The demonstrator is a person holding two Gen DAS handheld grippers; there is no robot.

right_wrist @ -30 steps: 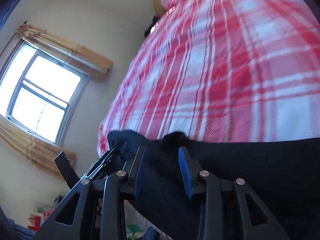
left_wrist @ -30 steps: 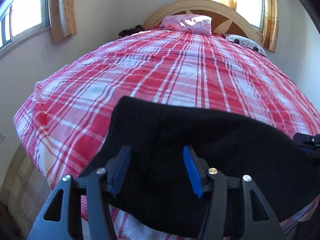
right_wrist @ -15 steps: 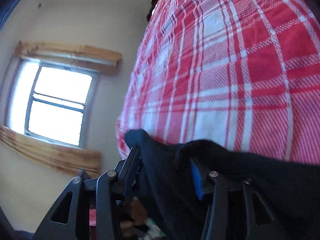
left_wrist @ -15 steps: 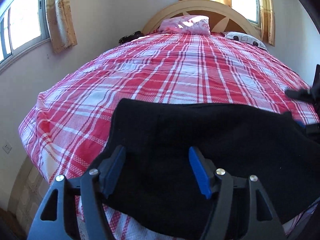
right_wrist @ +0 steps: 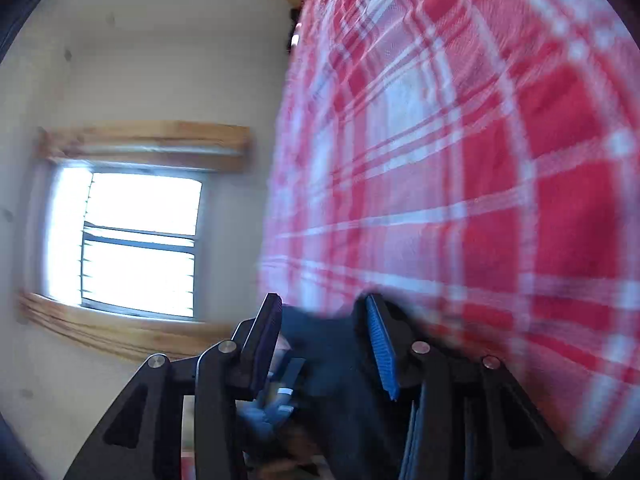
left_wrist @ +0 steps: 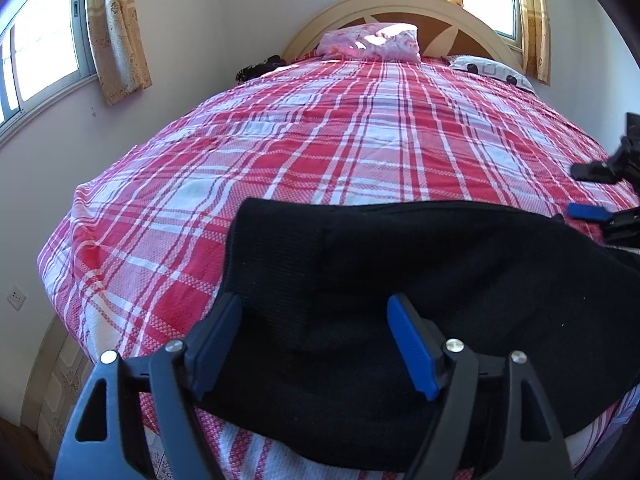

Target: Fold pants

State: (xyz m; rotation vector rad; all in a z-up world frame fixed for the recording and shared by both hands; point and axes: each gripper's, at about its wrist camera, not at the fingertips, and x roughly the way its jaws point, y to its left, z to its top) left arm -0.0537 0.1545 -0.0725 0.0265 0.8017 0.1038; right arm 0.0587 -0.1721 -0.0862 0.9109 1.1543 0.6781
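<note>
Our soft black knit pants (left_wrist: 440, 280) lie on the red checked bed (left_wrist: 320, 140), near its foot edge. Our left claw (left_wrist: 316, 344) hangs released above them. Our right claw (right_wrist: 320, 344) looks released too. They're floppy, so we should grab the corners.

A bed (left_wrist: 320, 132) covered by a red-and-white plaid sheet is seen ahead of the left hand-held gripper, ending in an arched wooden headboard (left_wrist: 400, 8). Sunlit windows (left_wrist: 36, 60) with tan curtains (left_wrist: 116, 36) are set in pale walls (left_wrist: 224, 20). A wall socket (left_wrist: 16, 298) and tiled floor (left_wrist: 64, 384) are shown lower left.
</note>
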